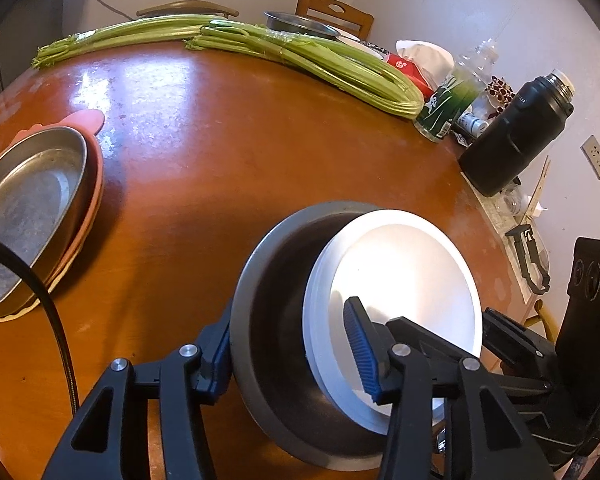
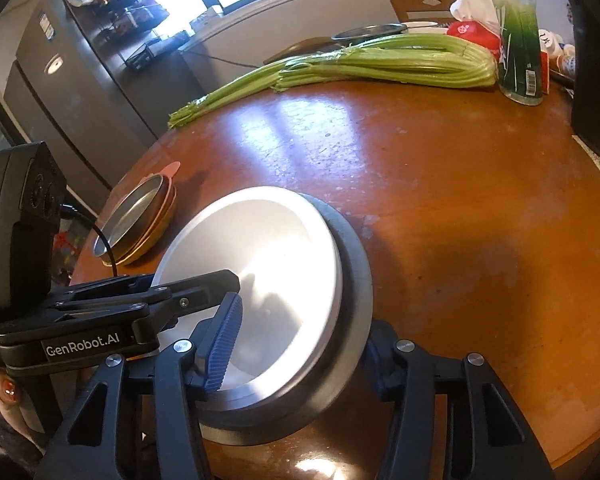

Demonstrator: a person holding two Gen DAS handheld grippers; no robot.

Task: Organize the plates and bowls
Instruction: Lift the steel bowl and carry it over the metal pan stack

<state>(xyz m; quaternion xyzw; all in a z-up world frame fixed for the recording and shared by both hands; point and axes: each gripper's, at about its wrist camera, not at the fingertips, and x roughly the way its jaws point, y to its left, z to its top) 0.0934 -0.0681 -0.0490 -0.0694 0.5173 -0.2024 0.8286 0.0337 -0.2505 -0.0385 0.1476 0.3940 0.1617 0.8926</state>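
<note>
Round glossy brown wooden counter (image 1: 228, 152) carries everything. Two long bundles of green celery (image 1: 312, 60) lie across its far side. Tall black insulated flask (image 1: 512, 132) stands at the far right edge, with a clear plastic bottle with a green label (image 1: 448, 100) next to it.

Dark grey metal bowl (image 1: 268, 320) is tilted on its side near the front edge, mouth facing right. Round white plate (image 1: 404, 280) sits inside it, leaning against the inner wall.

Left hand-held gripper (image 1: 292, 352) is closed on the dark grey metal bowl: left blue pad outside the wall, right blue pad (image 1: 360, 352) inside, against the white plate's face. It comes in low from the near side.

Right hand-held gripper (image 2: 300, 352) straddles the same pair from the opposite side: one blue ribbed pad (image 2: 224, 344) against the plate's face, the other finger behind the bowl's outer wall. Grip looks closed on the bowl, though the far pad's contact is hidden.

Left of this, well apart, a shallow steel pan (image 1: 24, 208) is nested in a salmon-pink dish (image 1: 94, 172) atop more stacked plates.
</note>
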